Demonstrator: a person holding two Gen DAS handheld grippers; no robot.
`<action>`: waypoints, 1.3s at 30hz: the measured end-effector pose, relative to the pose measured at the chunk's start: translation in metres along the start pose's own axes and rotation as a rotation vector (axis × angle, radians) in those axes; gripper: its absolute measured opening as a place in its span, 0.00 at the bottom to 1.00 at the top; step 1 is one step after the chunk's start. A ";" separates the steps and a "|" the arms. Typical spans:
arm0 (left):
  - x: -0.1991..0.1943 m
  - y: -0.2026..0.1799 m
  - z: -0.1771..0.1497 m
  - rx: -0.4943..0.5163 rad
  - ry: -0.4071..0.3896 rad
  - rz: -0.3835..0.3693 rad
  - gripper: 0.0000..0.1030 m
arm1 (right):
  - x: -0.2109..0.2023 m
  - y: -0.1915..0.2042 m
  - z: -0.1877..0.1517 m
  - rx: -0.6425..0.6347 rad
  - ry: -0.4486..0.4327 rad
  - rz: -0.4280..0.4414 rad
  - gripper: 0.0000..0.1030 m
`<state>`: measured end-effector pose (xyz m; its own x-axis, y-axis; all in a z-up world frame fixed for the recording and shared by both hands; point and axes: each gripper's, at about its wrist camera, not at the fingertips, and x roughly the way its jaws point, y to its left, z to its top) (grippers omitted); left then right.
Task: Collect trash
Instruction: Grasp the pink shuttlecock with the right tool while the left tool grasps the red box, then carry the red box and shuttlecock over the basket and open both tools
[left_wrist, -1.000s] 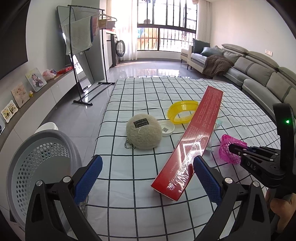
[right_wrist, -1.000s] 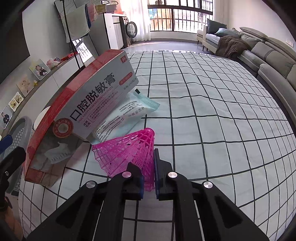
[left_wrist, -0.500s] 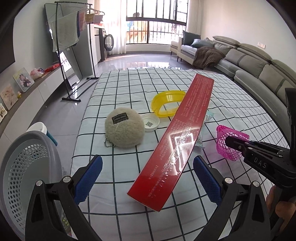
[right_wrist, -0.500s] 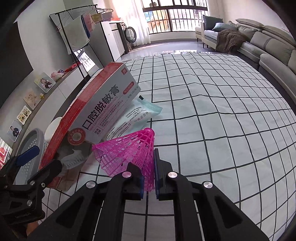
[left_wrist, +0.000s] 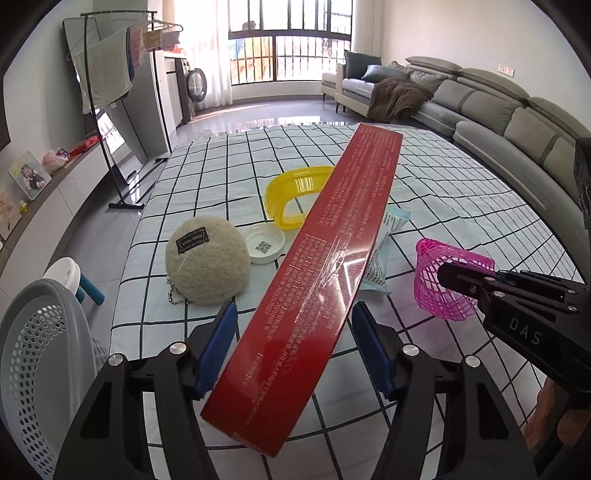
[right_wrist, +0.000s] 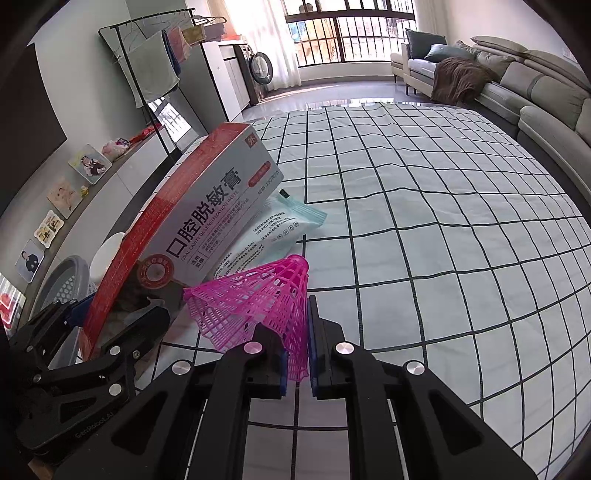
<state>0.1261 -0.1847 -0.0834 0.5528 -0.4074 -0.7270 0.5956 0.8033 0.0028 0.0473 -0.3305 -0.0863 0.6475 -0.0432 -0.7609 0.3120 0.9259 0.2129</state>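
A long red toothpaste box (left_wrist: 325, 280) lies on the checked cloth, its near end between the fingers of my left gripper (left_wrist: 295, 350), which is open around it with gaps on both sides. The box also shows in the right wrist view (right_wrist: 199, 221). My right gripper (right_wrist: 297, 365) is shut on a pink mesh cone (right_wrist: 258, 302), also seen in the left wrist view (left_wrist: 447, 280). A pale wipes packet (right_wrist: 273, 229) lies under the box. A grey perforated basket (left_wrist: 33, 369) stands at the lower left.
A beige fuzzy ball (left_wrist: 207, 254), a white lid (left_wrist: 264, 243) and a yellow plastic ring (left_wrist: 295, 195) lie on the cloth (right_wrist: 443, 221). A white stool (left_wrist: 66, 273) stands by the basket. A drying rack (left_wrist: 110, 110) and a grey sofa (left_wrist: 498, 114) flank the floor.
My left gripper has moved forward so the red box's near end now sits between its fingers, and its fingers have narrowed. My right gripper still holds the pink cone.
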 end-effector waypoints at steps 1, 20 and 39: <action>0.000 0.000 0.000 0.000 0.001 -0.010 0.54 | 0.000 -0.001 0.000 0.003 0.001 0.001 0.08; -0.046 -0.011 -0.010 0.053 -0.099 -0.058 0.33 | -0.012 -0.003 -0.003 0.016 -0.026 0.017 0.08; -0.080 0.033 -0.010 -0.045 -0.162 -0.006 0.33 | -0.024 0.023 -0.003 -0.019 -0.061 0.066 0.08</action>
<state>0.0960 -0.1211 -0.0317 0.6380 -0.4741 -0.6068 0.5748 0.8176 -0.0346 0.0363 -0.3072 -0.0650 0.7078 -0.0044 -0.7064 0.2545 0.9344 0.2493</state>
